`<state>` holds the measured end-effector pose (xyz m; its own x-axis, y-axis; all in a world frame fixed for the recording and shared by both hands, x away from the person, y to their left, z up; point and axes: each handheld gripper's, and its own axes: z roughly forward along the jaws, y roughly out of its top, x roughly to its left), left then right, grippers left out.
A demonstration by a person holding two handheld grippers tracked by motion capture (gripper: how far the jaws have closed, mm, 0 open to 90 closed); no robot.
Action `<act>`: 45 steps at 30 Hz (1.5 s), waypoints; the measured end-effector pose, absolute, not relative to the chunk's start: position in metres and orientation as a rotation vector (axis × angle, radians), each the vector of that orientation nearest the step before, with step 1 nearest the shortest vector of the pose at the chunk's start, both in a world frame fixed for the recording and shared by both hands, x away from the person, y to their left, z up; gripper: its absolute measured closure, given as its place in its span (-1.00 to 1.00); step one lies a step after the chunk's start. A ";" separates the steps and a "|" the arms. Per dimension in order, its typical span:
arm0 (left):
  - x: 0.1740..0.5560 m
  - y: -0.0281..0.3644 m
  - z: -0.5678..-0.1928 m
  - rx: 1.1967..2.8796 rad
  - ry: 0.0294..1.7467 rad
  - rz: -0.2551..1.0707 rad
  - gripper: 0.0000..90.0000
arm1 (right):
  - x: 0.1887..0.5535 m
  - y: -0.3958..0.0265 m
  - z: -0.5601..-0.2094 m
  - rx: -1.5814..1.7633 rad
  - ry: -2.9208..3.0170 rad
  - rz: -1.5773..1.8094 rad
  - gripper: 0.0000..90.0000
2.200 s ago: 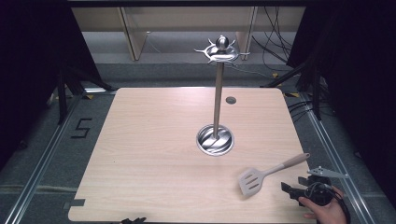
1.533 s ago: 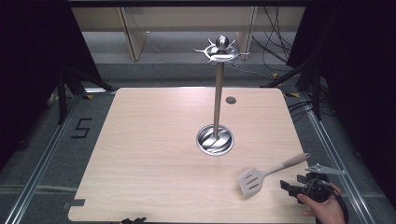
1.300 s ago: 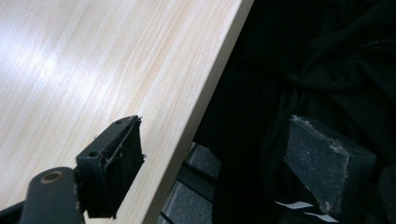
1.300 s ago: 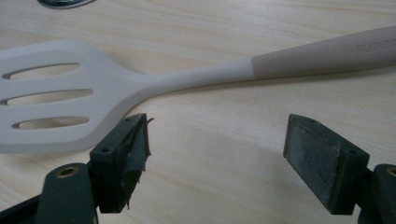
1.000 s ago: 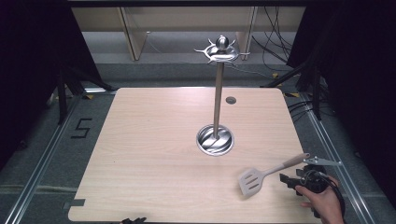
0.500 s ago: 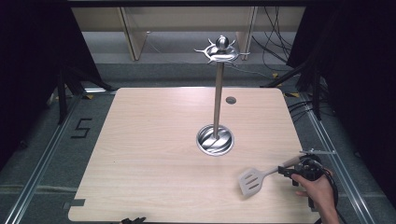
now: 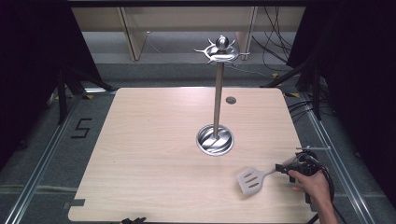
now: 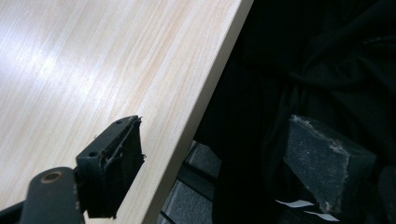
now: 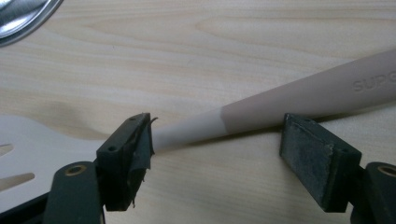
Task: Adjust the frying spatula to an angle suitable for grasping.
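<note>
Right gripper (image 9: 217, 140) stood with jaws open astride the spatula (image 9: 280, 105) handle on the desk (image 7: 154, 140). Best centred, lowered, then closed squarely. Left gripper (image 8: 224, 158) gaped idle.

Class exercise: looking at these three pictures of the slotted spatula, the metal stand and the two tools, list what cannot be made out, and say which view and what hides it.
- Spatula handle end: cut off by the right edge of the right gripper view; embossed lettering incomplete.
- Spatula blade: cut by the left edge there.
- Right tool in the high view: too small to judge its jaws; the hand covers its body.
- Stand hooks: too small in the high view.
</note>
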<state>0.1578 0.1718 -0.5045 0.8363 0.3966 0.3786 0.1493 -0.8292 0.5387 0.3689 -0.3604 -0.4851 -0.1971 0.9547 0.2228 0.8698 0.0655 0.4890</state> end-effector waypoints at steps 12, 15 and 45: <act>0.158 0.171 -0.507 2.507 0.399 0.670 -0.59 | 0.376 -0.354 -0.481 1.861 2.159 0.855 -0.34; 0.157 0.170 -0.507 2.505 0.401 0.682 -0.59 | 0.373 -0.355 -0.481 1.953 2.096 0.864 -0.33; 0.158 0.171 -0.507 2.510 0.395 0.664 -0.59 | 0.436 -0.318 -0.483 1.816 2.234 0.590 -0.17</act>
